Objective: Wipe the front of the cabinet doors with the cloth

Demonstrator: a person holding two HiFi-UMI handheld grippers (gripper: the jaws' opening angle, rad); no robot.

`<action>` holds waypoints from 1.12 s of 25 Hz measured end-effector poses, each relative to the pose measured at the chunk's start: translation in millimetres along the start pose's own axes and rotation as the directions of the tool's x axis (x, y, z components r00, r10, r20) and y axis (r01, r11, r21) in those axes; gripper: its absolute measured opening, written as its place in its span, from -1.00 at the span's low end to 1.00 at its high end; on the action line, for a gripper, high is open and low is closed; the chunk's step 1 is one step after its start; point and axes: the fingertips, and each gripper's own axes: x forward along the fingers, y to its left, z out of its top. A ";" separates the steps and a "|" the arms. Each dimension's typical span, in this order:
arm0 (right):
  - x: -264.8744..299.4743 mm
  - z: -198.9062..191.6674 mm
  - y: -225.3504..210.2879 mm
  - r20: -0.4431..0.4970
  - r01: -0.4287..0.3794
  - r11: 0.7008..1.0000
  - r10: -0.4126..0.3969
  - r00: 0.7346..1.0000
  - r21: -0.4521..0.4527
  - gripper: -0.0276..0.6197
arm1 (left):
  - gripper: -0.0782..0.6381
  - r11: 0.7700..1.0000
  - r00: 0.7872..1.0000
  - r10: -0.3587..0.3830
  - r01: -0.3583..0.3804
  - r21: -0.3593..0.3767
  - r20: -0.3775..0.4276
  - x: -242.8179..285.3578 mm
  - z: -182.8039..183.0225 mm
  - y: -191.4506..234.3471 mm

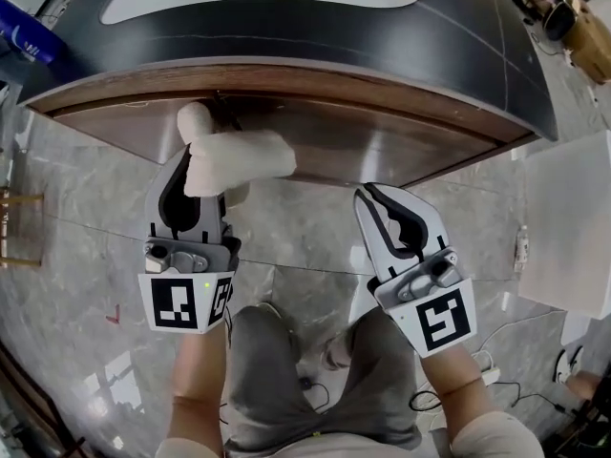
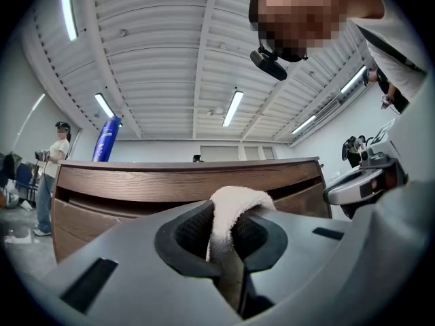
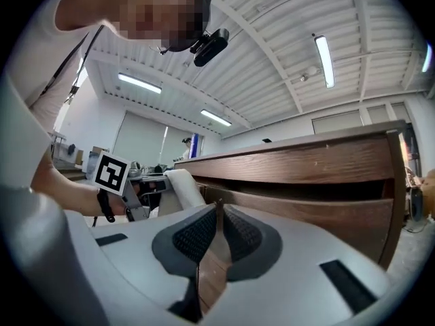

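A cream cloth (image 1: 229, 156) is pinched in my left gripper (image 1: 202, 187) and bunches out past its tips against the brown cabinet front (image 1: 382, 141). In the left gripper view the cloth (image 2: 228, 216) folds over between the dark pads, with the wooden cabinet doors (image 2: 136, 195) just beyond. My right gripper (image 1: 382, 208) hangs lower right, jaws together with nothing between them, a little short of the cabinet. The right gripper view shows its closed pads (image 3: 197, 240) before the wooden cabinet front (image 3: 312, 182), with the cloth (image 3: 183, 185) at left.
A dark curved countertop (image 1: 315, 27) overhangs the cabinet. Grey marble floor (image 1: 305, 246) lies below, with cables (image 1: 506, 370) at lower right. My knees (image 1: 315, 370) are just behind the grippers. A person (image 2: 51, 175) stands far left in the left gripper view.
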 end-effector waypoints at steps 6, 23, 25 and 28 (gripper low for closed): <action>8.7 -50.9 -3.6 0.061 -0.037 0.999 0.038 0.997 -0.027 -0.74 | -0.63 0.999 0.997 -0.022 0.019 0.037 0.080 14.8 -25.0 -11.4; -14.1 -101.6 0.6 0.162 -0.021 0.997 0.032 0.986 -0.069 -0.74 | -0.63 0.998 0.986 -0.001 -0.010 0.062 0.168 31.3 -54.5 -17.5; -15.8 -98.0 -2.1 0.169 -0.014 0.997 0.027 0.985 -0.074 -0.74 | -0.63 0.998 0.985 0.000 -0.010 0.055 0.170 32.1 -52.6 -17.7; -16.7 -95.3 -3.1 0.183 -0.009 0.997 0.022 0.983 -0.076 -0.74 | -0.63 0.998 0.984 0.005 -0.015 0.058 0.176 30.8 -51.3 -17.9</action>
